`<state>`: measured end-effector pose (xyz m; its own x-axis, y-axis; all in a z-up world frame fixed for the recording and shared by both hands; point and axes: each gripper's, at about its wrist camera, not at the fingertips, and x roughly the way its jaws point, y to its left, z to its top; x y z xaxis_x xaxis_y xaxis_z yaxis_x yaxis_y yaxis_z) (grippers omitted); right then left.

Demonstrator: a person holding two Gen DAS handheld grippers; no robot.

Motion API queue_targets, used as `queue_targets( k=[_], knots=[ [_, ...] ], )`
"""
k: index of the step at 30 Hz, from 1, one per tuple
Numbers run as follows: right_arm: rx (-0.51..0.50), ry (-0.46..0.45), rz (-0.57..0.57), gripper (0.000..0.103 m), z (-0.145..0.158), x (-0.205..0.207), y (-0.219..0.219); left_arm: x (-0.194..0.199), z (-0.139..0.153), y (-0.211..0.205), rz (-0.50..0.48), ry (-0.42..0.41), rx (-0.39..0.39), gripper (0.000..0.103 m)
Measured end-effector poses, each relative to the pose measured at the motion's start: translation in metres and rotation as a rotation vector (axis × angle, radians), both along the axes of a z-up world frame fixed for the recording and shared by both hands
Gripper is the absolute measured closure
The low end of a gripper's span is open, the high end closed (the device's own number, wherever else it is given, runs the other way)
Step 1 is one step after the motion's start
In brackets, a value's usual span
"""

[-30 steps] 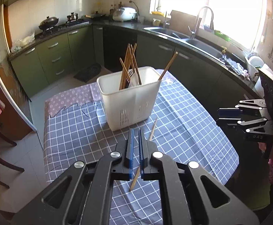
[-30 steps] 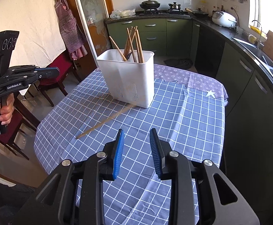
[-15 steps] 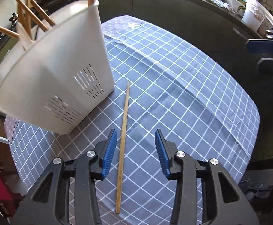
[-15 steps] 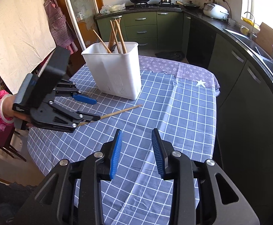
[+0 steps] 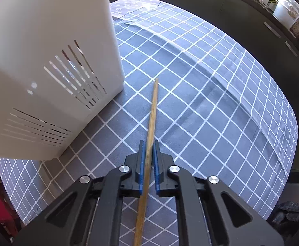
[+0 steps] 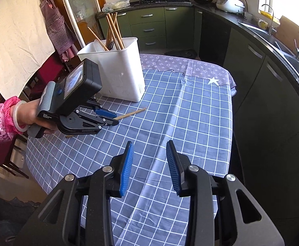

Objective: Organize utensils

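Jaws of left gripper (image 5: 148, 155) are pinching the last loose chopstick (image 5: 151, 119) on the desk (image 5: 221, 106); right gripper (image 6: 149, 164) is idling, jaws spread. Holder (image 6: 118, 69) seemingly carries the rest.

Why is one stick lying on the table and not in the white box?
It is the odd one out: a lone chopstick lies flat on the checked tablecloth beside the white holder, where the others stand. The left gripper has its jaws closed on it.

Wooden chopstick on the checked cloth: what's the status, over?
Left gripper just closed on the loose wooden chopstick, which lies on the blue checked tablecloth. Right gripper open, empty. White plastic utensil holder close beside; nothing blocking.
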<state>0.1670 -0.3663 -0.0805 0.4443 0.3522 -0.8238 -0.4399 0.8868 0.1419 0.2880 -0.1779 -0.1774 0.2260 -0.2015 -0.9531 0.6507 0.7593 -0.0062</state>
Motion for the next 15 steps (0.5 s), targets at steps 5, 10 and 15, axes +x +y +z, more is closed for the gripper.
queue_targets(
  k=[5,10,15],
  knots=[
    [-0.004,-0.006,-0.002,0.07,0.002,-0.004,0.002,-0.016,0.018,0.008,-0.007,-0.057,-0.027,0.096],
    [-0.003,-0.024,0.0,0.07,0.01,-0.011,0.004,-0.051,0.065,0.027,-0.005,-0.171,-0.1,0.096],
    [0.002,-0.034,0.004,0.069,0.015,-0.014,0.007,-0.09,0.107,0.05,0.01,-0.281,-0.156,0.096]
  ],
)
